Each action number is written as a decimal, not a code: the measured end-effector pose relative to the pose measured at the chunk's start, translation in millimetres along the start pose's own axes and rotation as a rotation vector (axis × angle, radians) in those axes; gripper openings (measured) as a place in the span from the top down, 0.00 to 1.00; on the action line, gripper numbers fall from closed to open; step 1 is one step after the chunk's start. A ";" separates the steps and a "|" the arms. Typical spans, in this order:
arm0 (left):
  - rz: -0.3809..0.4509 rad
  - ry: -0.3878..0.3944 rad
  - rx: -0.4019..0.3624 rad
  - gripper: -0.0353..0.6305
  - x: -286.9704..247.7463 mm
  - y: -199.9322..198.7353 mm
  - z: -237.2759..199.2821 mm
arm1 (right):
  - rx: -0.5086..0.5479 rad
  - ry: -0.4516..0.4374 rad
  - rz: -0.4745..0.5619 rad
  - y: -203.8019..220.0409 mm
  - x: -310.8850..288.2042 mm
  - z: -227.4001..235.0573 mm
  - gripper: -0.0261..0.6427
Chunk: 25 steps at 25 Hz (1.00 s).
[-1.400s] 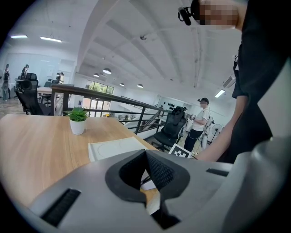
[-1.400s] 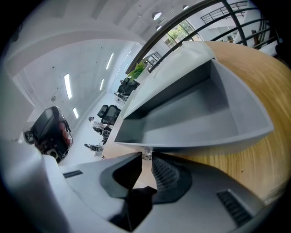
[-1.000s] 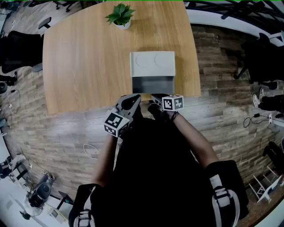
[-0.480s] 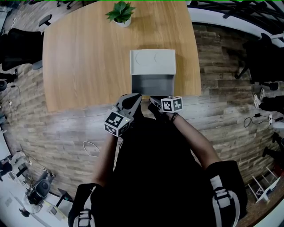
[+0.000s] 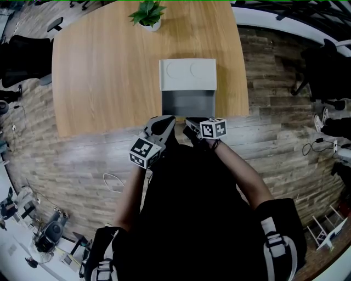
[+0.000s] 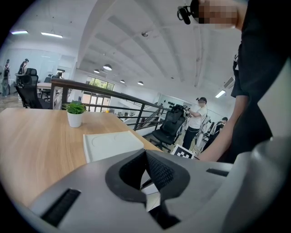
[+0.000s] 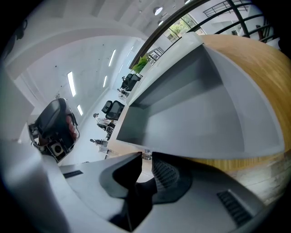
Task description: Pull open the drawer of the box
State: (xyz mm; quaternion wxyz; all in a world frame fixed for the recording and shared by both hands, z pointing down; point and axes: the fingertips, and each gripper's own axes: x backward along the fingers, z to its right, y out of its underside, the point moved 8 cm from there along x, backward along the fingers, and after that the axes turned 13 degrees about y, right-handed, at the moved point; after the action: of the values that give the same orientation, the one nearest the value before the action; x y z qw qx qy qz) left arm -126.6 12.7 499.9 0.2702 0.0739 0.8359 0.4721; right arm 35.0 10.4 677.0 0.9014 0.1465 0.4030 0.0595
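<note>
1. Left gripper (image 5: pixel 163 124), just left of centre, below the table (image 5: pixel 98 77) edge: jaws closed together, empty.
2. Box (image 5: pixel 187 75) at centre of the table; drawer (image 5: pixel 189 103) is out toward the near edge.
3. Right gripper (image 5: pixel 190 124) at the drawer front: jaws narrow, pinching its small knob (image 7: pixel 146 156).

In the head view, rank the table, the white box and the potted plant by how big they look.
Largest: the table.
Then the white box with its pulled-out drawer.
Smallest: the potted plant, though it stands farthest away.

open office (swivel chairs (image 6: pixel 170 124), desks (image 6: pixel 44 86), strip lights (image 6: pixel 52 34))
</note>
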 end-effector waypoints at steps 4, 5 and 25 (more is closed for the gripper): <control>0.002 0.004 -0.002 0.91 -2.1 -1.7 2.4 | 0.039 -0.009 0.021 2.0 3.7 1.1 0.84; 0.003 0.006 -0.004 0.91 -1.9 -2.3 2.4 | 0.042 -0.012 0.023 1.9 3.7 0.5 0.83; 0.016 0.024 -0.009 0.91 -15.4 -2.8 -4.4 | 0.175 -0.046 0.092 3.7 28.3 -14.2 0.91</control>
State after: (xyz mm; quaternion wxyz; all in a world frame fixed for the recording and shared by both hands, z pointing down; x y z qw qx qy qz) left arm -115.5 2.0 505.2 0.2566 0.0737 0.8362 0.4790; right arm 43.4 23.4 649.1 0.8905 0.2443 0.3787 0.0620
